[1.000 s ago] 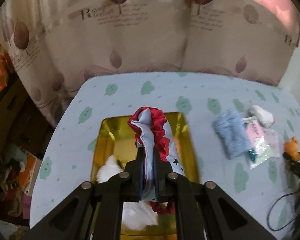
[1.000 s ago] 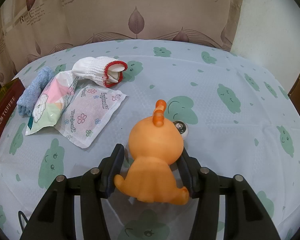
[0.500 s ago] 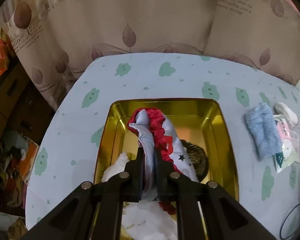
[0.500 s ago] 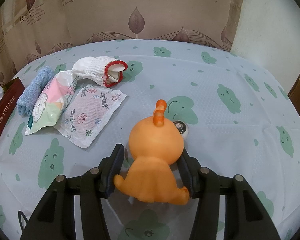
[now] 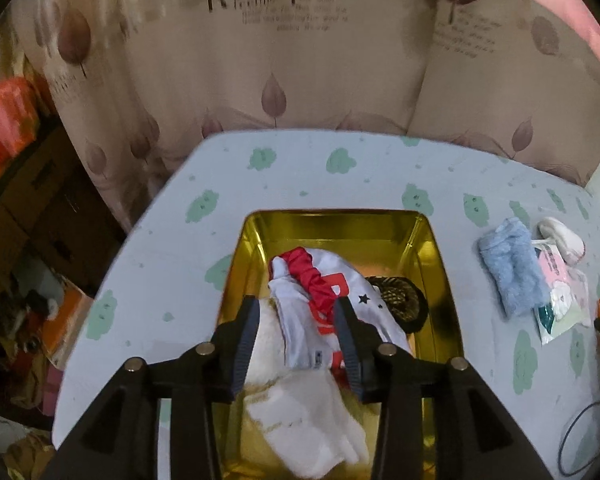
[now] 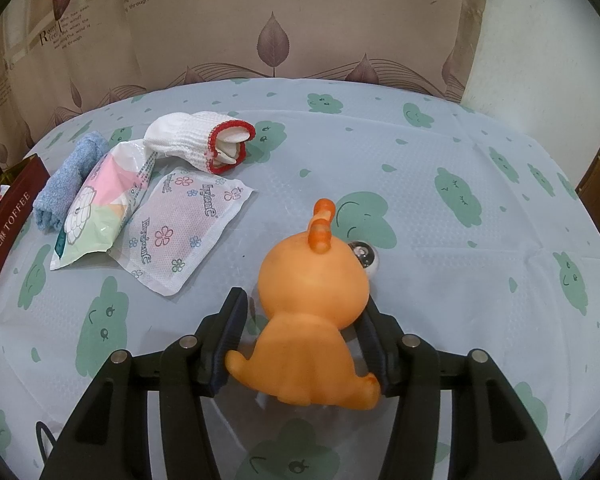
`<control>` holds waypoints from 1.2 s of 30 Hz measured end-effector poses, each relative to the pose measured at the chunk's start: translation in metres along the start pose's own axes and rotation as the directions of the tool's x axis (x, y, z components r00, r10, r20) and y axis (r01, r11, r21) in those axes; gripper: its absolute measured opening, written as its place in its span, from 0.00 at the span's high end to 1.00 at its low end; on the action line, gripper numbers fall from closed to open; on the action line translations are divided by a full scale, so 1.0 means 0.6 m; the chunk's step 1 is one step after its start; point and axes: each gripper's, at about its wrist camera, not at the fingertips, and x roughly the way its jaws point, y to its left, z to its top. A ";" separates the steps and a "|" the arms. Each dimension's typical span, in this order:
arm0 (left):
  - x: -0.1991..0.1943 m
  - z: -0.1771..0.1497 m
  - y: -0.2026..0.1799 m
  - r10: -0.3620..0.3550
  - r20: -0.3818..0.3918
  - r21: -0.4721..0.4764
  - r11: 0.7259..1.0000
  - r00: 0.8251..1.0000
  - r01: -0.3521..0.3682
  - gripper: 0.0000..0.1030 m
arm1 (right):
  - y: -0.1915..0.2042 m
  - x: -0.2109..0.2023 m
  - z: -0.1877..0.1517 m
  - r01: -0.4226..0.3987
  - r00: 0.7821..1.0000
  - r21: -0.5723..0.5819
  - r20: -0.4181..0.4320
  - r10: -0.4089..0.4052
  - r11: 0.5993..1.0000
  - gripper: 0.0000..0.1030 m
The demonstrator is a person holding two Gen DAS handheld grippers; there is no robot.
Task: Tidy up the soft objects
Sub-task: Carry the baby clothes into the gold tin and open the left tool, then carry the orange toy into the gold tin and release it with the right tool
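In the left wrist view my left gripper is open above the gold tray. A white cloth with red ruffle trim lies in the tray between the fingers, beside a white fluffy cloth and a dark woven item. In the right wrist view my right gripper stands around an orange rubber toy on the table, jaws wide, the right finger touching it. A blue towel, a white red-rimmed sock and two soft packets lie on the left.
The table has a pale blue cover with green cloud prints. A curtain hangs behind it. A small silver ball sits by the toy. The tray's dark red side reads TOFFEE. Clutter and boxes lie beyond the table's left edge.
My left gripper has opened and let the red-trimmed cloth drop into the tray. The right gripper and the orange toy have not moved.
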 end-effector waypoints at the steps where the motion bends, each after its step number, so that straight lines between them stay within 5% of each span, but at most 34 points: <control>1: -0.007 -0.005 -0.001 0.004 0.013 0.001 1.000 1.000 -0.004 0.62 | 0.000 0.000 0.000 -0.001 1.000 0.000 0.000 0.001 1.000 0.50; 13: -0.076 -0.090 0.004 0.102 0.123 0.048 0.993 0.987 -0.109 0.62 | 0.001 0.000 -0.002 0.006 1.000 -0.006 0.002 -0.006 1.000 0.53; 28: -0.052 -0.140 0.058 0.084 0.105 -0.047 0.996 0.991 -0.079 0.62 | 0.043 -0.027 0.005 0.066 0.998 -0.055 0.016 -0.065 0.996 0.59; 36: -0.055 -0.138 0.080 0.083 0.113 -0.102 0.992 0.990 -0.072 0.61 | 0.123 -0.066 0.039 0.012 0.998 -0.132 0.055 -0.004 0.991 0.59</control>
